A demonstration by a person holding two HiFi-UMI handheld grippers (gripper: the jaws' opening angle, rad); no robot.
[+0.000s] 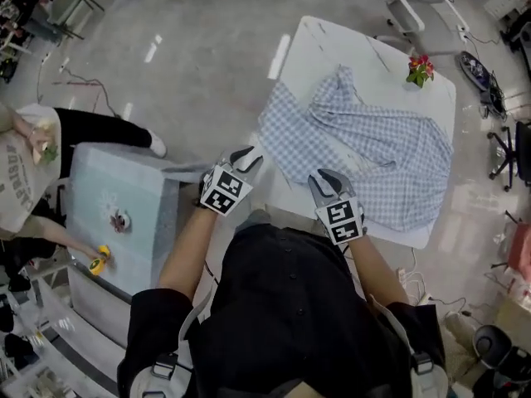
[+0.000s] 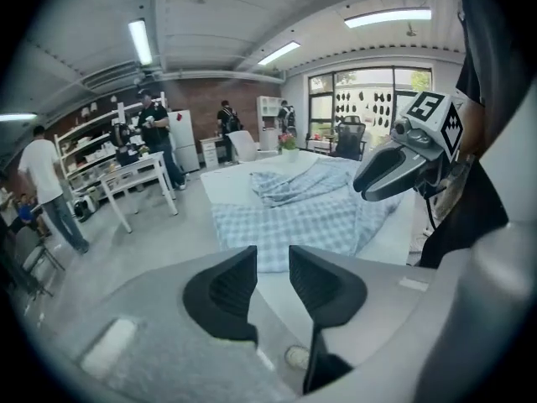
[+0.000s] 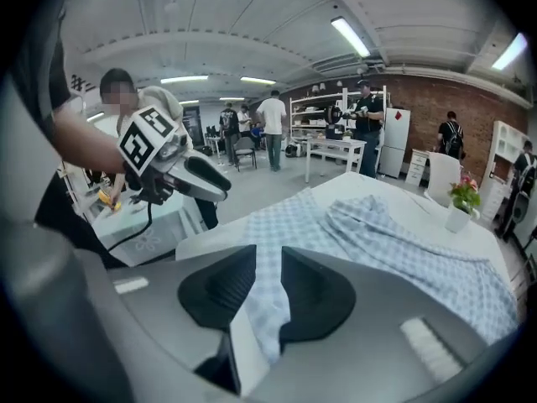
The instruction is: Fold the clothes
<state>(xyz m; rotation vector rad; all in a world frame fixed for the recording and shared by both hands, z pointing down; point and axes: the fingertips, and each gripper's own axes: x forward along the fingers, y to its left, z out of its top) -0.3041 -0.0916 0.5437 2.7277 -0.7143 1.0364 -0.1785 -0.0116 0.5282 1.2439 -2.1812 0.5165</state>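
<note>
A blue-and-white checked shirt [image 1: 365, 156] lies crumpled and partly spread on the white table [image 1: 323, 48], with its near-left part hanging over the corner. My left gripper [image 1: 246, 157] hovers just off that corner, beside the hanging cloth; in its own view its jaws [image 2: 273, 267] stand a narrow gap apart with nothing between them, and the shirt [image 2: 294, 217] lies beyond. My right gripper [image 1: 325, 179] is at the table's near edge over the shirt's hem. Its jaws [image 3: 268, 271] are also slightly apart and empty, the shirt [image 3: 394, 233] showing past the gap.
A small flower pot [image 1: 420, 70] stands at the table's far right corner. A pale blue table [image 1: 116, 214] stands to the left, where another person's hand holds a yellow thing [image 1: 99, 261]. An office chair [image 1: 514, 152] is at the right. People stand by shelves far back.
</note>
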